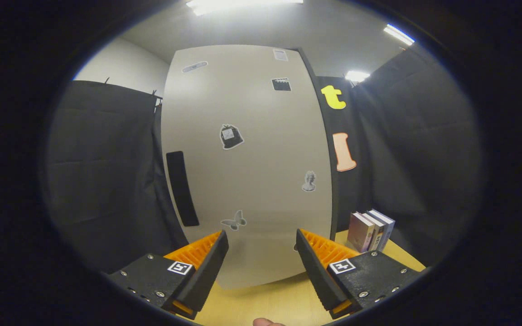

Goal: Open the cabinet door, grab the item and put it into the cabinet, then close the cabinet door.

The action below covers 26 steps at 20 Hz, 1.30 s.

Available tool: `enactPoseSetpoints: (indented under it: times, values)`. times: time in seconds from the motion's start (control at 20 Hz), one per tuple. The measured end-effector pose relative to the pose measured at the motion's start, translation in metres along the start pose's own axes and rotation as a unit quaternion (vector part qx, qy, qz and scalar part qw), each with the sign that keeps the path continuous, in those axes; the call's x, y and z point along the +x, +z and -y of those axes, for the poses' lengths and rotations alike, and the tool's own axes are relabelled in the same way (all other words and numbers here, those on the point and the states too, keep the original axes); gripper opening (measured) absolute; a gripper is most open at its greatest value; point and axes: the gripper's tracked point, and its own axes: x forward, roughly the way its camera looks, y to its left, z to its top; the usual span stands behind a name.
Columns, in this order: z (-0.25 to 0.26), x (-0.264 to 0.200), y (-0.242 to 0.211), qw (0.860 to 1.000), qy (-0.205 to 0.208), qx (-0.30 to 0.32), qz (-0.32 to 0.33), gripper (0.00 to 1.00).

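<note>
A tall pale grey cabinet (247, 167) stands on the wooden table, straight ahead of my fingers. Its door is shut and carries several small stickers. A black vertical handle (182, 188) runs along the door's left side, above and a little left of my left finger. My gripper (262, 241) is open, its fingers spread wide with nothing between them, a short way in front of the door's lower part. Three upright books (370, 231) stand on the table just right of the cabinet, beyond my right finger.
The light wooden table (265, 303) runs under the fingers up to the cabinet's base. Black cloth walls close in behind and on both sides. A fingertip of a person's hand (266, 322) shows just below the fingers.
</note>
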Motion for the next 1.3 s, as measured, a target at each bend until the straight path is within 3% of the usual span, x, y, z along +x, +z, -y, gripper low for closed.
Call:
enactPoseSetpoints:
  times: [0.65, 1.3]
  values:
    - [-0.02, -0.01, -0.016, 0.999, 0.032, -0.032, -0.015, 0.93]
    - [-0.015, -0.016, -0.02, 0.998, 0.037, -0.042, -0.011, 0.93]
